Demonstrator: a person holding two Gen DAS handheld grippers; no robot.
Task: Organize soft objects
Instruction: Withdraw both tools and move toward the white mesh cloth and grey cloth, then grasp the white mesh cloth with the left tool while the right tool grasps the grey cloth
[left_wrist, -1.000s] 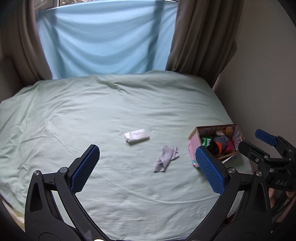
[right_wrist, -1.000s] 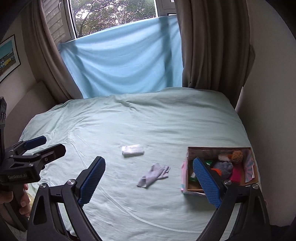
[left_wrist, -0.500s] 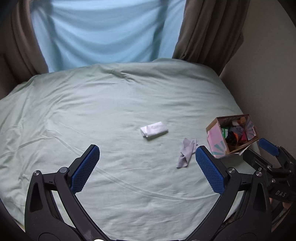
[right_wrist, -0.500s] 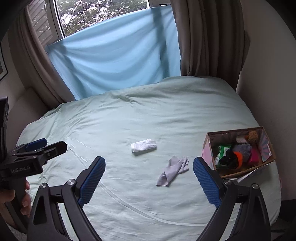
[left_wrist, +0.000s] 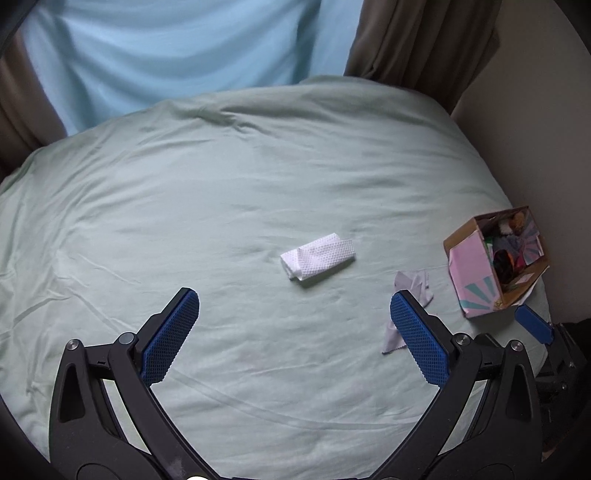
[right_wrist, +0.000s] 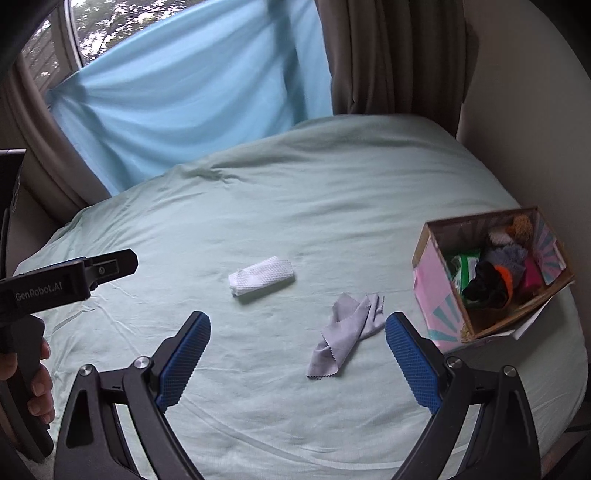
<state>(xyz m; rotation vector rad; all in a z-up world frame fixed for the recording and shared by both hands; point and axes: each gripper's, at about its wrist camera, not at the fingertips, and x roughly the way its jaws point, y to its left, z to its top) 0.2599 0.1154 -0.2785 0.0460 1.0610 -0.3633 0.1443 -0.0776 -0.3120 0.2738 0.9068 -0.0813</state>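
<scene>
A folded white cloth (left_wrist: 317, 258) lies on the pale green bed sheet (left_wrist: 184, 206), ahead of my open, empty left gripper (left_wrist: 291, 314). It also shows in the right wrist view (right_wrist: 260, 278). A crumpled grey cloth (right_wrist: 345, 334) lies to its right, just ahead of my open, empty right gripper (right_wrist: 297, 334); in the left wrist view the grey cloth (left_wrist: 412, 284) is partly hidden by the right finger. An open pink cardboard box (right_wrist: 436, 291) holding several soft items stands at the bed's right edge, also in the left wrist view (left_wrist: 476, 273).
A blue sheet (right_wrist: 192, 96) hangs at the window behind the bed, with brown curtains (right_wrist: 391, 55) at its sides. A wall (right_wrist: 524, 110) runs close along the bed's right side. The left gripper's body (right_wrist: 66, 280) shows at left in the right wrist view.
Both grippers have moved forward and down over the bed; the cloths and box now look nearer. Nothing on the bed has moved, and both grippers stay open.
</scene>
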